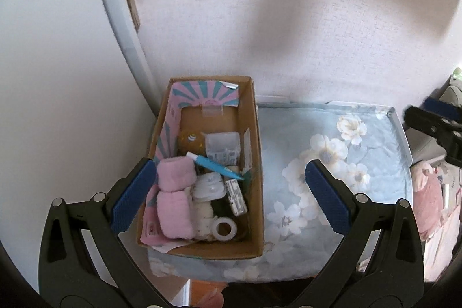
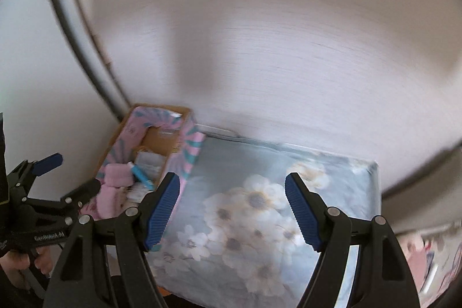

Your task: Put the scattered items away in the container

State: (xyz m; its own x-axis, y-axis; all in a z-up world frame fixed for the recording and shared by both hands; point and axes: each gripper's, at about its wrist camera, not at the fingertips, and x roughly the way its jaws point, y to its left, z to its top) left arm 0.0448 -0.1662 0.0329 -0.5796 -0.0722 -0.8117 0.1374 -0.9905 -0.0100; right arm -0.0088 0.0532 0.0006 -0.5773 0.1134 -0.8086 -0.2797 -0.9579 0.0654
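Observation:
A cardboard box (image 1: 257,134) with a pink and teal lining stands at the left end of a floral cloth (image 1: 332,163). Inside lie a pink rolled cloth (image 1: 174,198), a blue pen (image 1: 215,165), a clear plastic case (image 1: 222,147), a tape roll (image 1: 225,228) and a small labelled tube (image 1: 236,197). My left gripper (image 1: 231,169) hangs open above the box's near half, nothing between its fingers. My right gripper (image 2: 232,181) is open over the floral cloth (image 2: 260,207), to the right of the box (image 2: 187,152). The left gripper (image 2: 72,172) shows at the right wrist view's left edge.
A white wall rises right behind the box and cloth, with a pale door frame (image 1: 115,19) to the left. Pink fabric items (image 1: 430,192) lie off the table's right end. The right gripper (image 1: 433,123) pokes in at the left wrist view's right edge. A hand (image 2: 20,264) holds the left gripper.

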